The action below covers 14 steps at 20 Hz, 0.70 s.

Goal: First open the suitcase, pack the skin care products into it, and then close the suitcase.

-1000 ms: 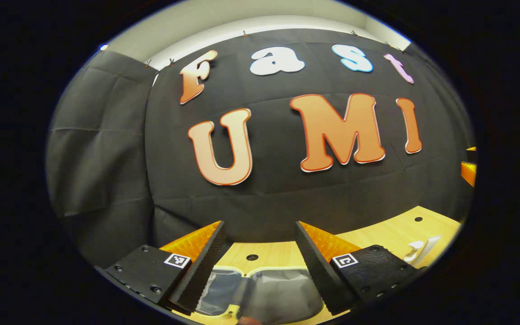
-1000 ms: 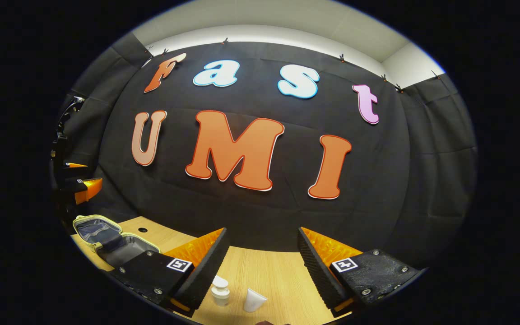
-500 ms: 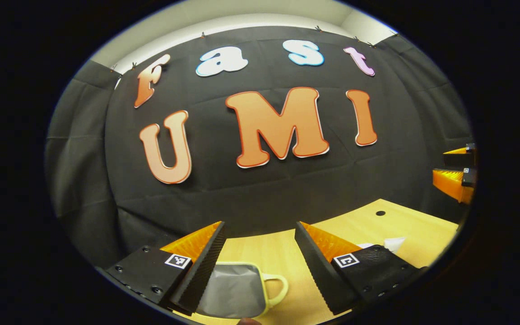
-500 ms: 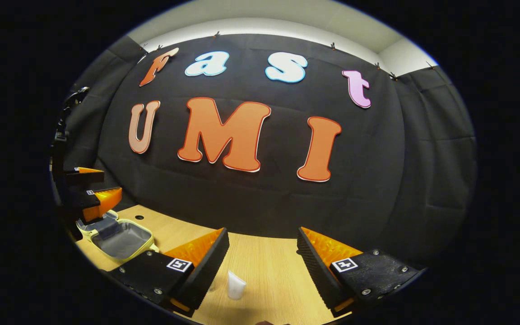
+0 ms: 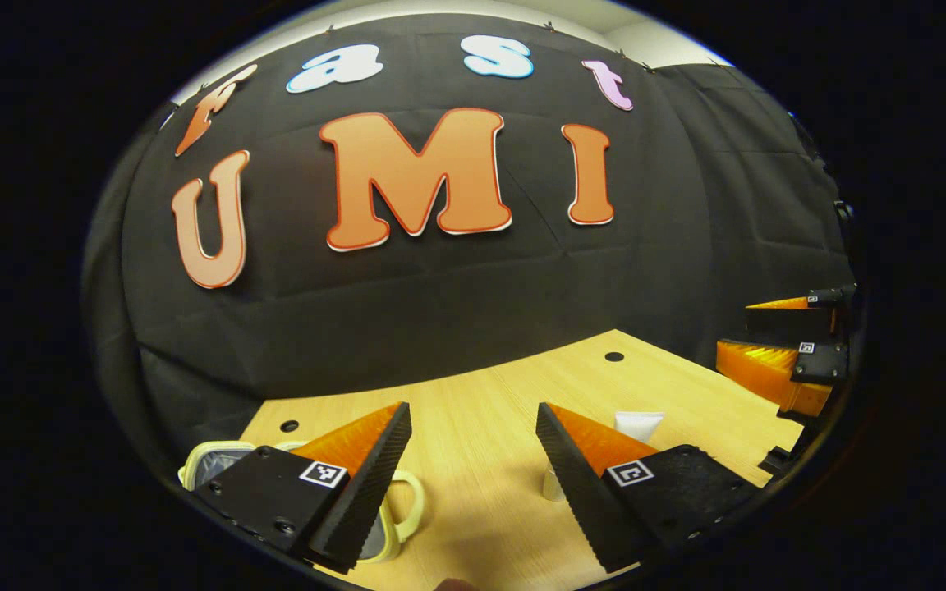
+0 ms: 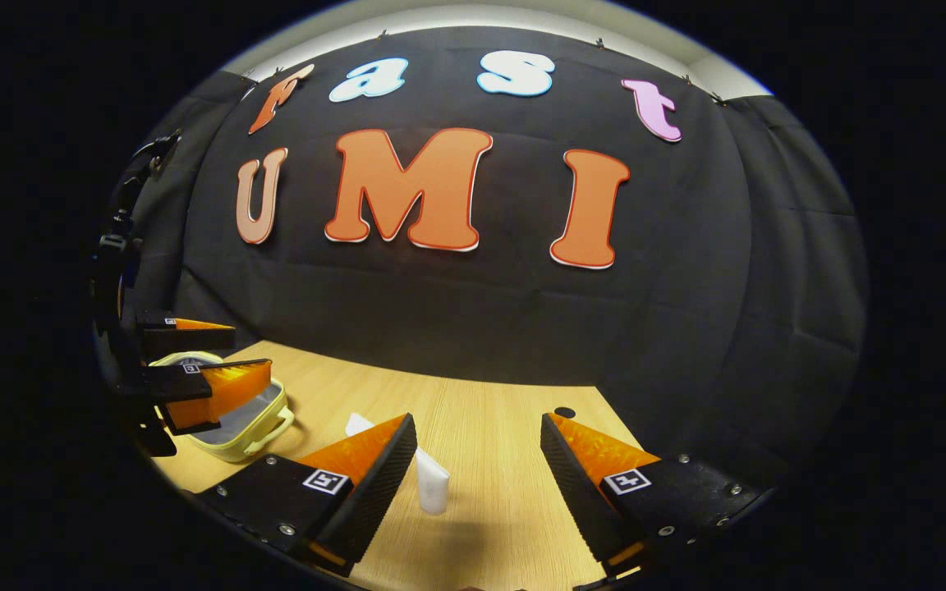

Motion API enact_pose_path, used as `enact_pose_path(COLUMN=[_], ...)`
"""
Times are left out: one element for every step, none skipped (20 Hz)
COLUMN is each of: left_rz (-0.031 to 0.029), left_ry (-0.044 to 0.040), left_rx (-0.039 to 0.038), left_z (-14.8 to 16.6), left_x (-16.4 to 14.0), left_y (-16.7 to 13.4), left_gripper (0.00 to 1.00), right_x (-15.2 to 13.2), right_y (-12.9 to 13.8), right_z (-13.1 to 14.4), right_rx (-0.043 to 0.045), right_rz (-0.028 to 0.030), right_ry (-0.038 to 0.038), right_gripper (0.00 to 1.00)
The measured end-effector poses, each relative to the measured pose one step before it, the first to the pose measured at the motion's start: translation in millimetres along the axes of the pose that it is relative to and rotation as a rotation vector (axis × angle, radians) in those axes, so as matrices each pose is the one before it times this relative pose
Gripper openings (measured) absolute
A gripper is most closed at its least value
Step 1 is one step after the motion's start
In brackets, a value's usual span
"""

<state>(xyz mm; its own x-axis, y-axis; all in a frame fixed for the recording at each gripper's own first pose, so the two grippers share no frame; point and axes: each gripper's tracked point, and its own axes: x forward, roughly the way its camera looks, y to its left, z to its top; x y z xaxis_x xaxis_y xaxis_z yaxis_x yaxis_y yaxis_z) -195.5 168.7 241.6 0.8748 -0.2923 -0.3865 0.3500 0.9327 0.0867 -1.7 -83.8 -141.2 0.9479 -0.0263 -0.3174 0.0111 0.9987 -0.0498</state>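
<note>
Both grippers hover above the wooden table (image 6: 489,427) with jaws spread wide and nothing between them: the left gripper (image 5: 473,431) sits over bare wood, and the right gripper (image 6: 477,439) points at a white tube (image 6: 430,486) lying just ahead of its left finger. The small yellow-rimmed suitcase (image 6: 264,419) lies open at the table's left end, under the left gripper.

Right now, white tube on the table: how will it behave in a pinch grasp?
The white tube lies flat on the table, so it probably won't tip. It looks like soft plastic: likely light and squashy. The flat crimped end should keep it from rolling far.
</note>
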Motion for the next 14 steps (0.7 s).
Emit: enact_pose_path(left_rz=[-0.01269,-0.01440,-0.02133,-0.01841,-0.02074,-0.01256,-0.02238,-0.00957,-0.01854,-0.01637,-0.01273,-0.00820,-0.00382,-0.00329], left_ry=[0.01603,0.01688,0.02011,0.02422,0.02531,0.02589,0.02938,0.03422,0.03095,0.02934,0.02682,0.02655,0.02597,0.01762], left_rx=[-0.00527,-0.00507,-0.00408,-0.00047,-0.00001,0.00232,0.00136,-0.00118,-0.00730,-0.01016,-0.00536,-0.00196,0.00171,-0.00225], left_z=[-5.63,-6.08,-7.43,-8.26,-9.31,-9.16,-11.33,-11.80,-13.44,-10.79,-10.28,-8.81,-10.19,-4.87], left_x=[3.86,4.27,6.20,5.62,5.73,7.22,7.51,8.53,9.57,7.21,4.89,6.76,10.74,7.95], left_y=[-6.52,-5.22,-7.42,-6.26,-6.49,-5.79,-8.25,-4.34,-6.89,-4.79,-2.06,-2.57,-3.09,-1.77], left_gripper=[0.99,0.99,0.99,0.99,0.99,0.99,0.99,1.00,1.00,1.00,1.00,1.00,1.00,1.00], right_x=[2.61,0.82,0.54,0.24,-0.06,-0.47,-0.95,-0.03,-0.28,-0.81,-1.64,-1.26,-1.05,-1.54], right_y=[0.90,2.56,2.58,0.98,-1.43,-1.07,-1.47,-1.27,-3.15,-3.81,-4.53,-3.21,-2.72,-3.34], right_z=[-7.09,-7.56,-6.15,-1.03,1.88,1.08,0.44,0.46,-1.07,-0.25,-0.78,-1.15,-0.83,-0.82], right_rx=[-0.00582,-0.00560,-0.00262,0.00489,0.00333,-0.00043,-0.00330,-0.00212,-0.00083,-0.00035,-0.00034,0.00058,-0.00008,-0.00132], right_rz=[0.01081,0.01427,0.01339,0.00427,-0.00026,-0.00029,-0.00599,-0.00385,-0.00493,-0.00689,-0.00744,-0.01009,-0.00729,-0.01006], right_ry=[0.01888,0.02719,0.02235,0.00443,-0.00436,-0.00256,-0.00161,0.00201,0.00207,0.00157,0.00349,0.00298,0.00182,0.00263], right_gripper=[0.97,0.97,0.98,0.97,0.98,0.98,0.97,0.97,0.97,0.97,0.97,0.97,0.97,0.97])
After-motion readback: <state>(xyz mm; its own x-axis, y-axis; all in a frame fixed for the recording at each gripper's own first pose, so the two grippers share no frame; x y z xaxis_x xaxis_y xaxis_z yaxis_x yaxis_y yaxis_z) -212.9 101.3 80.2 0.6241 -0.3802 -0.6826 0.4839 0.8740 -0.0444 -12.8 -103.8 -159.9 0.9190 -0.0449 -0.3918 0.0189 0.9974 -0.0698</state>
